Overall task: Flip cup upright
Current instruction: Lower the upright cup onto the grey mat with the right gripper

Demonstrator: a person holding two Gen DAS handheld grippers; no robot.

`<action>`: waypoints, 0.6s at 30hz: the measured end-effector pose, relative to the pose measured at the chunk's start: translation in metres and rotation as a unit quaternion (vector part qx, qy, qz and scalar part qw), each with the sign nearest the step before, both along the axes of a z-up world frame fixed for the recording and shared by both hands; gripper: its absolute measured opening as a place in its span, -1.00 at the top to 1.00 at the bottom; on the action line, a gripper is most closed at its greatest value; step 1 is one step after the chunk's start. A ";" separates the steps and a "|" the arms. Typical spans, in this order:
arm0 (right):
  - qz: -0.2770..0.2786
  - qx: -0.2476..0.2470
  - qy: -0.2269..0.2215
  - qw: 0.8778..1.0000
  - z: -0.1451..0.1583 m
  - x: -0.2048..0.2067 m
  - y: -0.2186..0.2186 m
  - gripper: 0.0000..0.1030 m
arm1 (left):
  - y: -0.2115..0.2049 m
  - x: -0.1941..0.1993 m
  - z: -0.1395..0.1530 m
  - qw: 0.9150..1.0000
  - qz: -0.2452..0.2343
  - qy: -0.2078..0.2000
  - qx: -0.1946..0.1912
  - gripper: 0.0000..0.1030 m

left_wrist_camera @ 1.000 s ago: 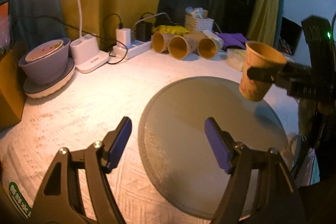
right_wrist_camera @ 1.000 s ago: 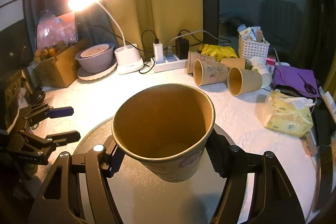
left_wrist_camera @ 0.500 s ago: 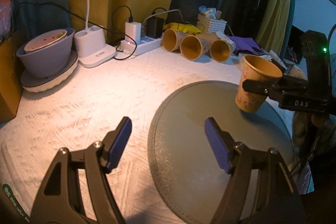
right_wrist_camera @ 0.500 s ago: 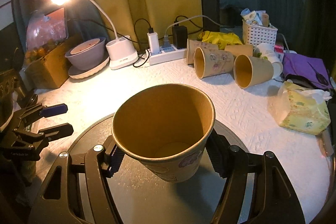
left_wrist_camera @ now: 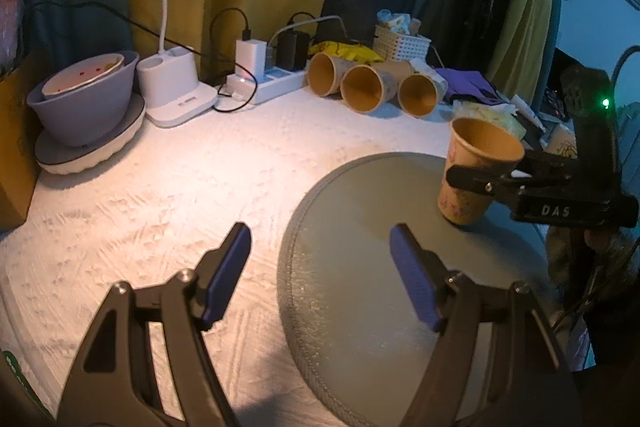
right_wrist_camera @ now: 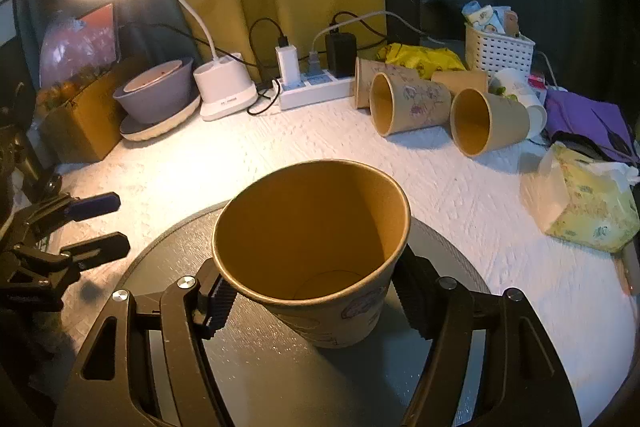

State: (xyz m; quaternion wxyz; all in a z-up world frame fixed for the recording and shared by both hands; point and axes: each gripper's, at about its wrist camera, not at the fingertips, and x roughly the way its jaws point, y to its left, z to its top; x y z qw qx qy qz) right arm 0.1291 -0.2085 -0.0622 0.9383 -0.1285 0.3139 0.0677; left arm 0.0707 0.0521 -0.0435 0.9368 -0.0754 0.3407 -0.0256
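A tan paper cup (right_wrist_camera: 316, 251) stands mouth up, slightly tilted, with its base on or just above the round grey mat (right_wrist_camera: 280, 379). My right gripper (right_wrist_camera: 312, 295) is shut on the cup just below the rim. In the left wrist view the cup (left_wrist_camera: 472, 171) is at the mat's (left_wrist_camera: 360, 307) far right, held by the right gripper (left_wrist_camera: 488, 179). My left gripper (left_wrist_camera: 320, 275) is open and empty over the mat's left edge; it shows at the left of the right wrist view (right_wrist_camera: 96, 223).
Three paper cups (right_wrist_camera: 408, 103) lie on their sides at the back by a power strip (right_wrist_camera: 316, 87). A desk lamp base (right_wrist_camera: 224, 91), a purple bowl (right_wrist_camera: 156, 95), a white basket (right_wrist_camera: 496, 47) and a tissue pack (right_wrist_camera: 584, 211) ring the white cloth (left_wrist_camera: 160, 195).
My right gripper has lowered the upright cup down to the mat. My left gripper has drawn back to the left, away from the cup, and stayed open.
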 end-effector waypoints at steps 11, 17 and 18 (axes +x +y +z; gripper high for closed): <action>-0.011 -0.002 -0.002 1.000 -0.001 -0.014 -0.002 -0.52 | -0.007 -0.013 0.010 1.000 -0.006 -0.013 0.002 -0.42; -0.013 -0.004 -0.008 1.000 0.003 -0.029 0.001 -0.52 | -0.012 -0.024 0.017 1.000 -0.010 -0.023 0.002 -0.43; -0.014 -0.003 -0.009 1.000 0.003 -0.032 0.001 -0.52 | -0.014 -0.027 0.019 1.000 -0.011 -0.025 0.003 -0.43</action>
